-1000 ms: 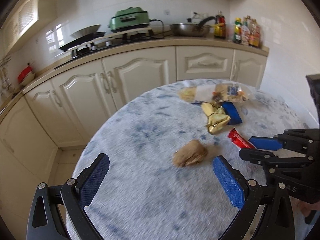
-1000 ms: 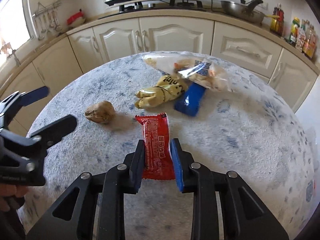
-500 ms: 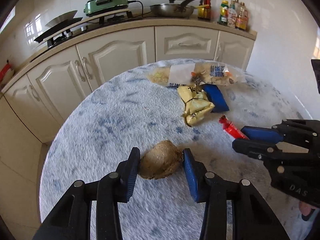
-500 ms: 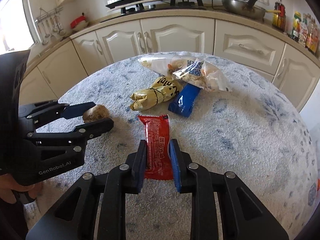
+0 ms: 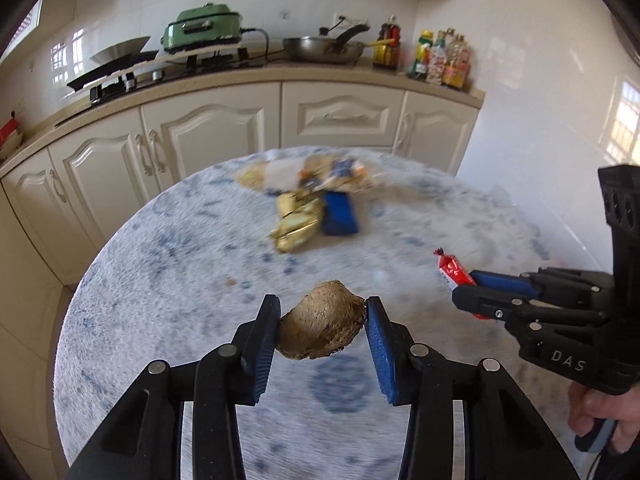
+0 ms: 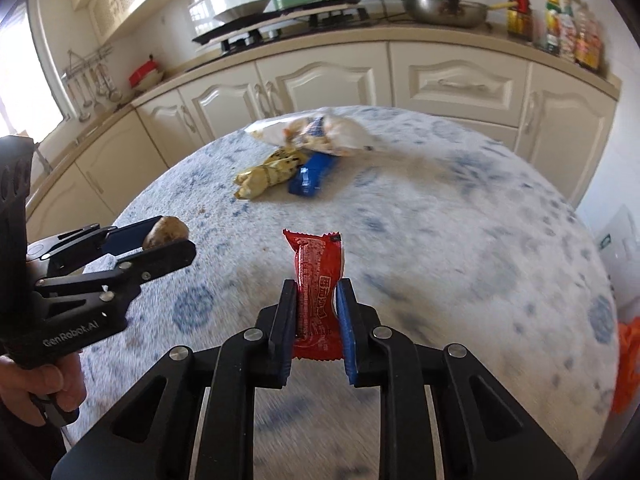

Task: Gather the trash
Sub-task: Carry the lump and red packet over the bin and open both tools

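Observation:
My left gripper [image 5: 320, 322] is shut on a brown crumpled lump of trash [image 5: 322, 330] and holds it above the round blue-white table [image 5: 180, 280]. My right gripper [image 6: 318, 312] is shut on a red snack wrapper [image 6: 318, 276], also lifted off the table. In the left wrist view the right gripper [image 5: 464, 292] shows at the right with the red wrapper [image 5: 450, 270]. In the right wrist view the left gripper [image 6: 168, 240] shows at the left with the brown lump [image 6: 166, 230]. A yellow wrapper [image 5: 298, 228], a blue packet [image 5: 340, 216] and a clear snack bag [image 5: 312, 174] lie at the table's far side.
Cream kitchen cabinets [image 5: 224, 136] curve behind the table, with a stove, a green cooker [image 5: 202, 32], a pan [image 5: 324, 46] and bottles [image 5: 438, 60] on the counter. Something orange [image 6: 628, 364] shows past the table's right edge in the right wrist view.
My left gripper moved onto the brown lump, closed on it and lifted it. My right gripper, shut on the red wrapper throughout, has raised it off the table.

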`<state>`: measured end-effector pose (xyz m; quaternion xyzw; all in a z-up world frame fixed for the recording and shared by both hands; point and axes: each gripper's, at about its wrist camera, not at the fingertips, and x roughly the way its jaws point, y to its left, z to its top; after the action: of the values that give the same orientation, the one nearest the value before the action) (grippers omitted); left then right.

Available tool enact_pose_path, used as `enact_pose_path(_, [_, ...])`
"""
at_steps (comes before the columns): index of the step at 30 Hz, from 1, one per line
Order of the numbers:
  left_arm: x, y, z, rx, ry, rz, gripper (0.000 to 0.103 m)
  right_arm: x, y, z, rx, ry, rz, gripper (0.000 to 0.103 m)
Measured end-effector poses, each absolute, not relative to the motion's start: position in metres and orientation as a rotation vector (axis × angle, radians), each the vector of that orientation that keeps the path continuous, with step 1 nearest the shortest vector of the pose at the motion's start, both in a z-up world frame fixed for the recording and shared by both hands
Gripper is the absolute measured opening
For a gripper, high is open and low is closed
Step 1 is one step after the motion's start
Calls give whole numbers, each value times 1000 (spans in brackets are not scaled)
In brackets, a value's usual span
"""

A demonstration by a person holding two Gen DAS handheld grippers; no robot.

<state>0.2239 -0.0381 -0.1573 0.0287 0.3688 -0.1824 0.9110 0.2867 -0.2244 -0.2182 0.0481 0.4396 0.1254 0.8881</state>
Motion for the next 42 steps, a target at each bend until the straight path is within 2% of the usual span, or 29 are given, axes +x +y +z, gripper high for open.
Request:
enact_pose_path(26, [112, -199, -63, 86, 555, -667, 39, 153, -385, -110, 137, 668, -27, 19])
enact_pose_path(33, [95, -259, -64, 92, 564, -775, 39, 118, -441, -112, 171, 670, -136, 19])
enact_pose_path(42, [92, -360, -104, 147, 669, -911, 39, 76, -514, -153, 277, 730, -274, 19])
